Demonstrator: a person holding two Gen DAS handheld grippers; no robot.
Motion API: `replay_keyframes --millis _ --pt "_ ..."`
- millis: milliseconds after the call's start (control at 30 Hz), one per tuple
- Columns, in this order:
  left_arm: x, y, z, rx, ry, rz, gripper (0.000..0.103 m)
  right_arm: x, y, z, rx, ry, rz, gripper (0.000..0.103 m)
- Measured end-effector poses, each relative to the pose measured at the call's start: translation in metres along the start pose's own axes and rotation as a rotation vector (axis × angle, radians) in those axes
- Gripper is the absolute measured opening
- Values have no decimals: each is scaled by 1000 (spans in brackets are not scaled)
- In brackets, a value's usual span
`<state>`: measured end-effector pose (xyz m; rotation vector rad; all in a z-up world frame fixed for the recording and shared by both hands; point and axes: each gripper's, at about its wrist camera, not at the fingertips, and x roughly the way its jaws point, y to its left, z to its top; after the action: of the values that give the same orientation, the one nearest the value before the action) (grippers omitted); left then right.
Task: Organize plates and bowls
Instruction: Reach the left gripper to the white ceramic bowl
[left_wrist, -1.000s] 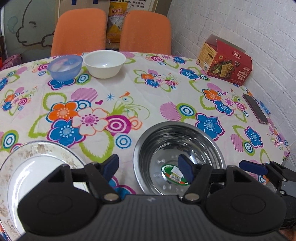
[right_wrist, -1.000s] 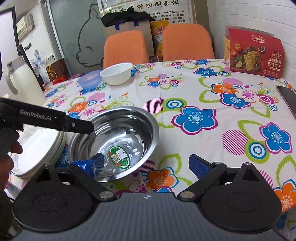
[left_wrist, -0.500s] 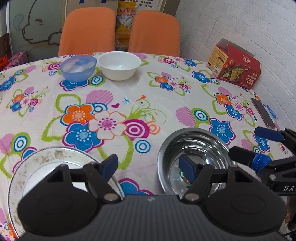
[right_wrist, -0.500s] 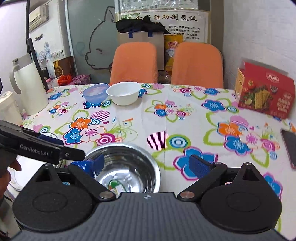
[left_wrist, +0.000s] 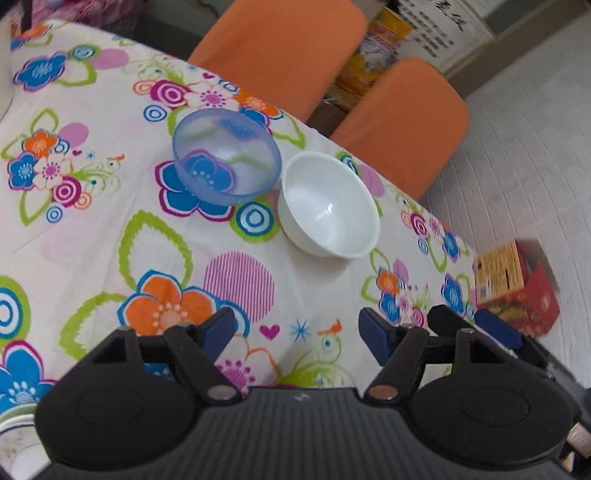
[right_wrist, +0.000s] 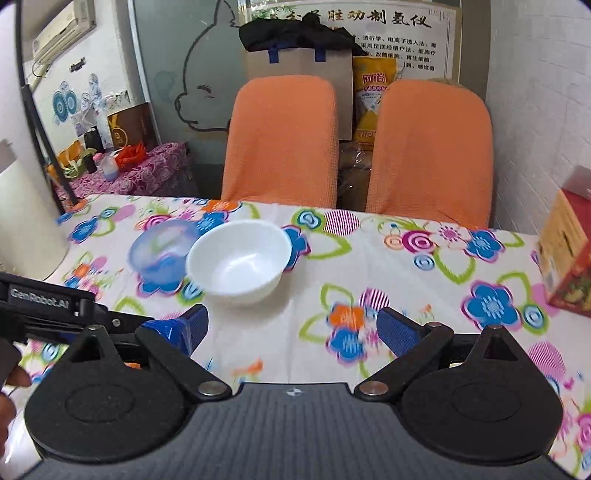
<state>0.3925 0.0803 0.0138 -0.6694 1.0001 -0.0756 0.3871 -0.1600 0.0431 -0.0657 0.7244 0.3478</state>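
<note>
Two bowls stand side by side on the flowered tablecloth at the far side of the table: a translucent blue bowl (left_wrist: 225, 158) (right_wrist: 159, 254) on the left and a white bowl (left_wrist: 328, 205) (right_wrist: 240, 258) touching it on the right. My left gripper (left_wrist: 297, 332) is open and empty, above the cloth short of both bowls. My right gripper (right_wrist: 295, 326) is also open and empty, short of the white bowl. Only the rim of a speckled plate (left_wrist: 14, 435) shows, at the bottom left of the left wrist view. No steel bowl is in view.
Two orange chairs (right_wrist: 280, 140) (right_wrist: 432, 151) stand behind the table's far edge. A red cracker box (left_wrist: 517, 291) (right_wrist: 565, 254) sits at the right near the brick wall. A white kettle (right_wrist: 22, 221) stands at the left. A hand (right_wrist: 7, 395) holds the left gripper.
Both grippers have moved forward across the table toward the two far bowls. The steel bowl has dropped out of both views, and the plate has almost left the left wrist view.
</note>
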Motion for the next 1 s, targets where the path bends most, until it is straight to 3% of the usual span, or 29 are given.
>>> replay_keyframes --millis 233,400,667,700,733,833,900,1000 --pt "38 -2 34 -210 -48 36 71 72 -8 25 -19 63 -10 86" --pt "61 1 39 -271 -44 92 71 110 -4 31 -116 99 -43 86" --pt "74 -2 47 -259 -74 144 71 147 8 34 -258 123 13 84" --pt "75 -2 47 -248 -72 143 66 148 10 33 -268 123 37 83" --pt "75 -3 47 -232 -70 143 52 147 11 32 -269 115 61 83" --pt "77 -6 49 -180 -73 161 35 141 20 31 -295 104 129 82" --pt "75 -2 50 -163 -75 157 28 131 27 29 -302 99 158 81" --pt "72 -1 48 -115 -63 131 28 122 33 26 -336 88 133 81"
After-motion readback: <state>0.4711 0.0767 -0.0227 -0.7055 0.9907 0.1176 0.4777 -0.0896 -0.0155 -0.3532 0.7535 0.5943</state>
